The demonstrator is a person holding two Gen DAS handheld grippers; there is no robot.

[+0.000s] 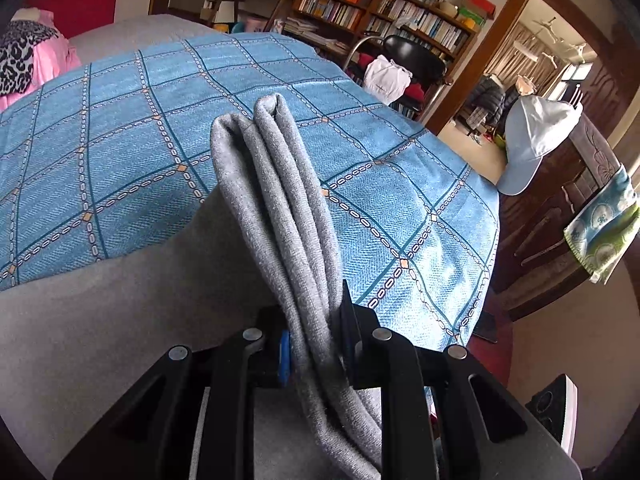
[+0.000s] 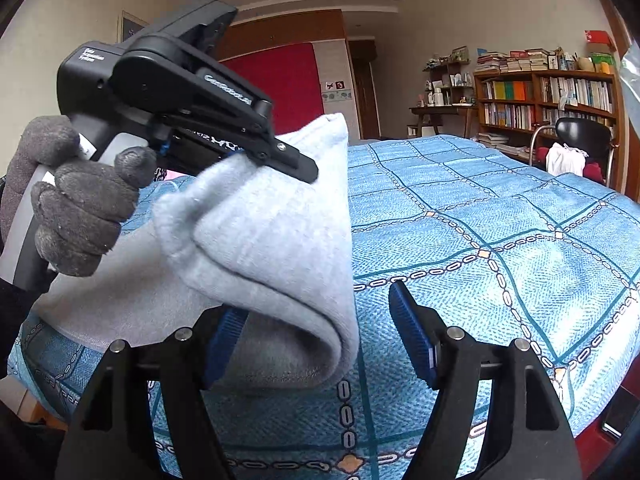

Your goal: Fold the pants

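The grey pants (image 1: 276,200) are bunched in thick folds and pinched between the fingers of my left gripper (image 1: 312,340), which is shut on them and lifts them off the blue checked bedspread (image 1: 120,152). In the right wrist view the pants (image 2: 272,240) hang folded from the left gripper (image 2: 276,160), held by a gloved hand (image 2: 80,208). My right gripper (image 2: 320,336) is open, its blue pads (image 2: 412,336) spread; the lower fold of the pants lies against the left pad, not clamped.
A bookshelf (image 1: 380,12) and a black chair (image 1: 412,60) stand beyond the bed. A pale cap (image 1: 536,136) and a towel (image 1: 604,224) hang on a wooden frame at the right. Pink and leopard-print clothes (image 1: 28,56) lie at the far left.
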